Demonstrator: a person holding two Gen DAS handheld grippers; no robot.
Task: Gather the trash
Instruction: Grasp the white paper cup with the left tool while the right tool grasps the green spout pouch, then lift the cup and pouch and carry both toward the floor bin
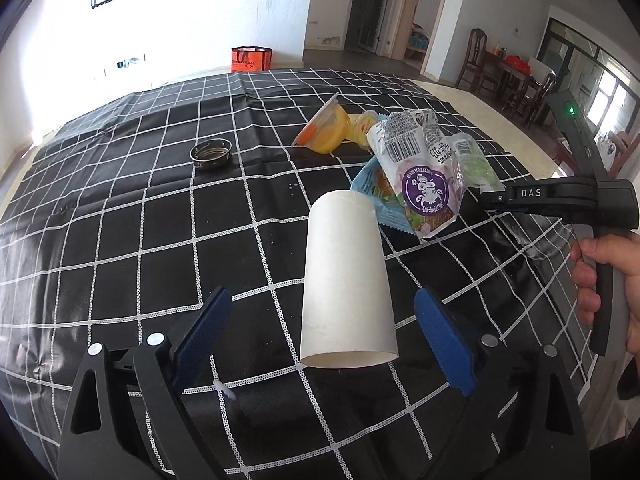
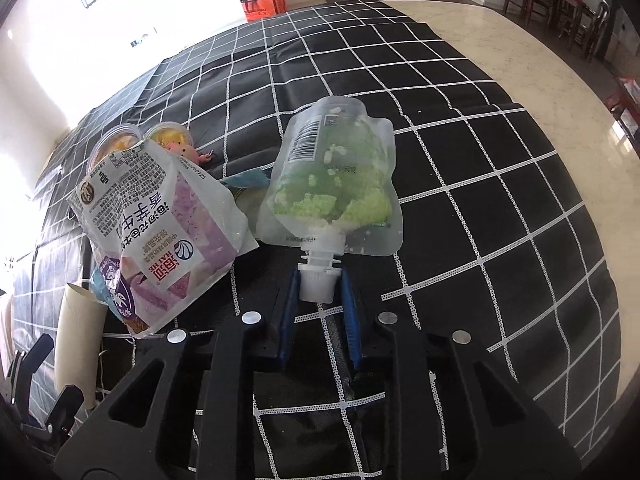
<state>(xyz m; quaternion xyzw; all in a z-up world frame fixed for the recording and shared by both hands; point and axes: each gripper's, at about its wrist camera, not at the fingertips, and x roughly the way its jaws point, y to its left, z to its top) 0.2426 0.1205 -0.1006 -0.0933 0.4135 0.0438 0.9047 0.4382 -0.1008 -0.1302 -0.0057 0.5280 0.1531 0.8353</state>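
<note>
- Metal ring (image 1: 211, 153): lies alone at the left of the bench (image 1: 120, 220), apart from the rubbish.
- Cardboard tube (image 1: 347, 280): lies between the wide-open fingers of our left claw (image 1: 324, 344), untouched; we judge it lined up for a pinch.
- Milk pouch (image 2: 160, 236): props on the heap.
- Green pouch (image 2: 332, 184): our right claw (image 2: 318, 284) grips its spout, the stiffest part.

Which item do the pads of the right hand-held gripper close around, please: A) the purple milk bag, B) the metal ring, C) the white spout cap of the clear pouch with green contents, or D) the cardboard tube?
C: the right hand-held gripper has its blue pads against the white spout cap of the green-filled pouch.
</note>
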